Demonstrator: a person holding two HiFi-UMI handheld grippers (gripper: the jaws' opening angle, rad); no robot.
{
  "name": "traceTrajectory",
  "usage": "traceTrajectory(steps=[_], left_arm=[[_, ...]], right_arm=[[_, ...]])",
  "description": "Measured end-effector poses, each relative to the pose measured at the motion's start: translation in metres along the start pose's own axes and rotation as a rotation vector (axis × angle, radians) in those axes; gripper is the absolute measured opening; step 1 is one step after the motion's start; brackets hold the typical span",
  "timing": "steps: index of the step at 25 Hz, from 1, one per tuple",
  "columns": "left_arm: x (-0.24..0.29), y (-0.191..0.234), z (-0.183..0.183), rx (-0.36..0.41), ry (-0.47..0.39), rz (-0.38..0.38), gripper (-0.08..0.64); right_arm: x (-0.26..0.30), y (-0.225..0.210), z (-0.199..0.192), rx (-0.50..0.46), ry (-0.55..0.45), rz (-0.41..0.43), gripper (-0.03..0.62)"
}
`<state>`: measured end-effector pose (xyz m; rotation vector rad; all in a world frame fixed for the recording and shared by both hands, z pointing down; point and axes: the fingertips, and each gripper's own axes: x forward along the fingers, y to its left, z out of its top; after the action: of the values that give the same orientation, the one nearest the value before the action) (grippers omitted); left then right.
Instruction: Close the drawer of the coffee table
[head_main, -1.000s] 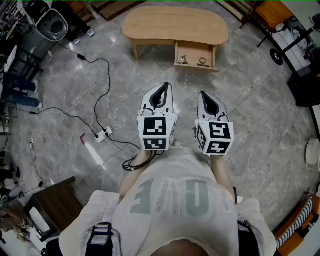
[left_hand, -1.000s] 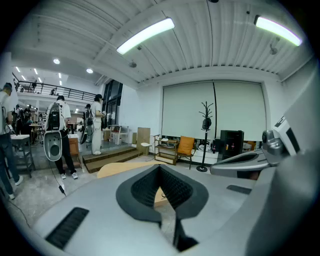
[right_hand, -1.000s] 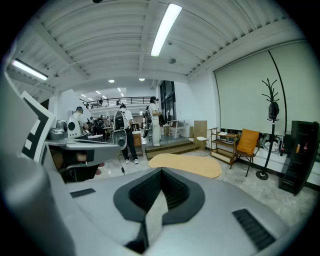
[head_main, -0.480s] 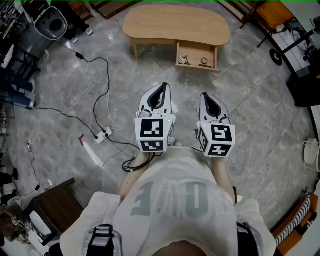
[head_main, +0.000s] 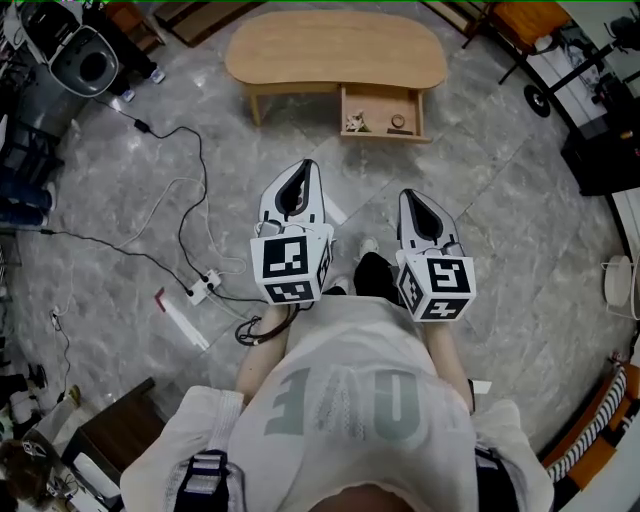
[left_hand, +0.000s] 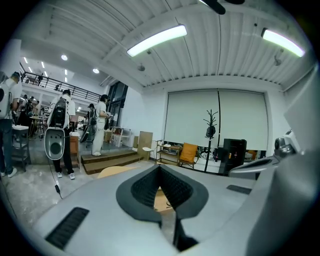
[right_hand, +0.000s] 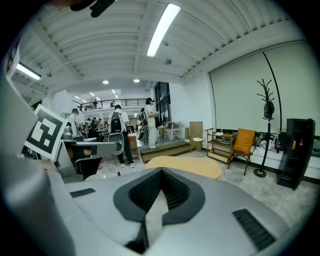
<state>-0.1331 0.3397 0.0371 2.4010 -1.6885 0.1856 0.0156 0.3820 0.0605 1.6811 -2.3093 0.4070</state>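
Drawer (head_main: 383, 115) pulled out at the coffee table's (head_main: 330, 50) front edge, near the right end, small things (head_main: 376, 121) inside; well apart from both grippers; left gripper (head_main: 303, 166) and right gripper (head_main: 409, 197) closed, empty; probably light, stiff, easy-sliding; best pushed mid-front.

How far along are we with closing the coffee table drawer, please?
Nothing is done yet: the drawer stands pulled out of the coffee table, small items inside. In hand: the left gripper and right gripper, both shut and empty, are held well short of it. Left: reach the drawer front and push it in.
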Motion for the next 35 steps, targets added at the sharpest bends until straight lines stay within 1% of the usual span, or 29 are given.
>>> traceTrajectory(steps=[6,11,17,22,25,27,30,35], left_arm=[[0.035,-0.004,0.009,0.002,-0.009,-0.024,0.008],[0.082,0.007,0.015,0.003,-0.016,0.002,0.008],[0.162,0.029,0.041,0.0,-0.026,0.059,0.008],[0.24,0.046,0.067,0.01,-0.031,0.107,0.008],[0.279,0.056,0.085,-0.002,-0.049,0.118,0.008],[0.298,0.059,0.095,-0.008,-0.058,0.117,0.008],[0.323,0.062,0.11,0.005,-0.073,0.119,0.008],[0.345,0.073,0.114,0.017,-0.07,0.112,0.008]], right_arm=[[0.031,-0.028,0.016,0.02,-0.03,-0.032,0.005],[0.082,-0.052,0.026,0.046,-0.037,-0.019,0.005],[0.161,-0.092,0.059,0.05,-0.027,0.02,0.005],[0.232,-0.123,0.097,0.033,-0.021,0.087,0.005],[0.272,-0.134,0.113,0.028,-0.019,0.12,0.006],[0.295,-0.14,0.117,0.027,-0.001,0.134,0.005],[0.325,-0.147,0.125,0.038,0.012,0.154,0.005],[0.348,-0.145,0.134,0.05,-0.002,0.158,0.005]])
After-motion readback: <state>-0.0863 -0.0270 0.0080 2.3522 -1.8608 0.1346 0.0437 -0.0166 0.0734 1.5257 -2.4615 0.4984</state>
